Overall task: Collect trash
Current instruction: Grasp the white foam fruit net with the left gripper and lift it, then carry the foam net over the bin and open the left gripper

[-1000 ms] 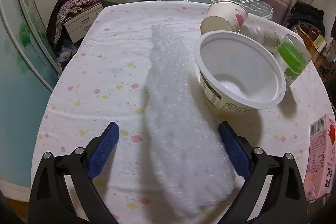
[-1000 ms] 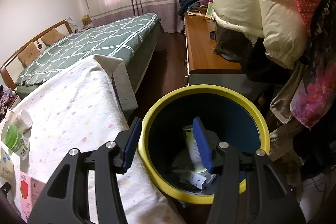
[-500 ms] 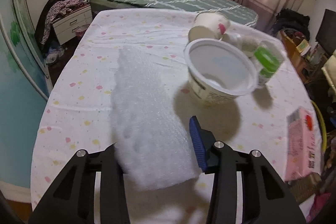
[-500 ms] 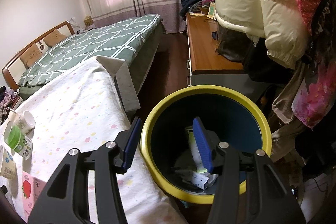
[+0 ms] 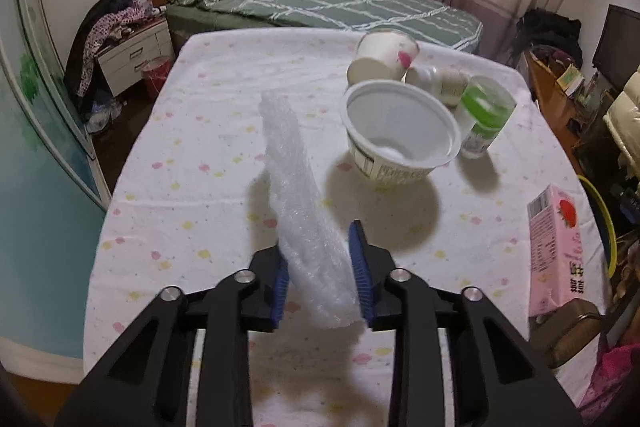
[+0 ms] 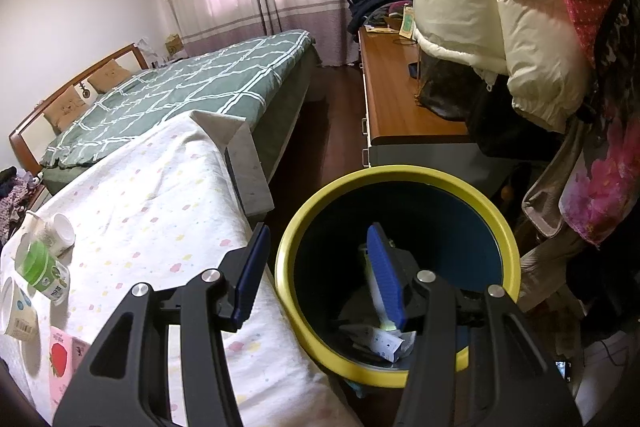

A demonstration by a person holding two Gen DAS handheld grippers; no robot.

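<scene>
Near the tabletop's (image 5: pixel 192 131) front edge, the left gripper (image 5: pixel 318 279) points toward the far edge, its jaws pinching the bubble wrap (image 5: pixel 298 187), which stands tilted above the cloth. Past the right edge, the right gripper (image 6: pixel 320 275) hangs over the yellow-rimmed bin (image 6: pixel 460 187), jaws spread wide, nothing between them.

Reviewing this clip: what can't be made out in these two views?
- Left wrist: the bubble wrap's near end, hidden behind the left gripper.
- Right wrist: the bin's contents, partly blocked by a jaw of the right gripper.
- Both views: the pink carton's print, too small.
</scene>
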